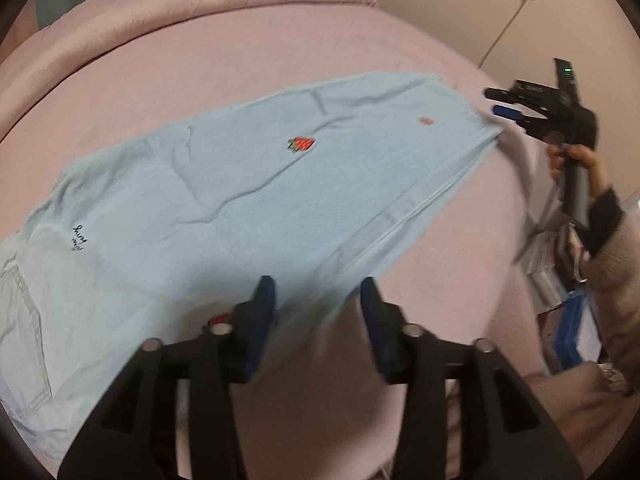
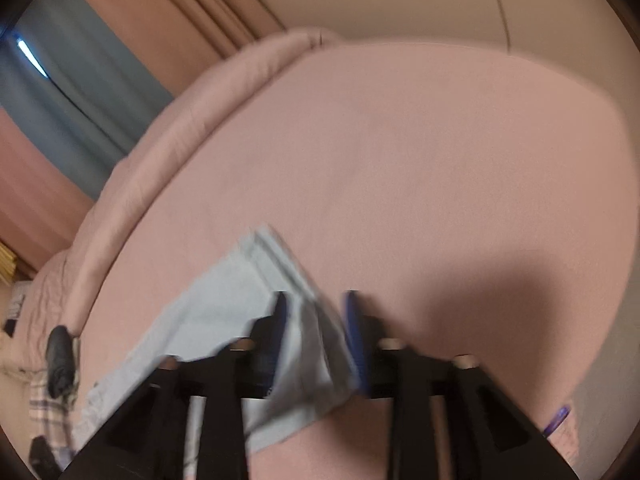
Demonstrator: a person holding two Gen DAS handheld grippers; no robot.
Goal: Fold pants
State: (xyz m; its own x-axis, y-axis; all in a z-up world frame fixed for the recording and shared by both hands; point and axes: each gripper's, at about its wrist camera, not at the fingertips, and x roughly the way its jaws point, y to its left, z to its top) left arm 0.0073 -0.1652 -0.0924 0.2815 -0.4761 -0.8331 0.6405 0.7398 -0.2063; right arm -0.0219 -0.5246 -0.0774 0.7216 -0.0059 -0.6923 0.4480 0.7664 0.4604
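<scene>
Black fingers of the left gripper [image 1: 318, 300] sit spread apart over the near edge of the blue pants [image 1: 248, 184]. Pants lie long across the pink bed [image 1: 280, 40]. Far away, the right gripper [image 2: 316, 320] stands wide around the leg end, not squeezing.

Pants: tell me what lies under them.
The light blue pants lie spread on the pink bedsheet, which shows all around them. Whatever is directly beneath the fabric is covered and cannot be seen.
</scene>
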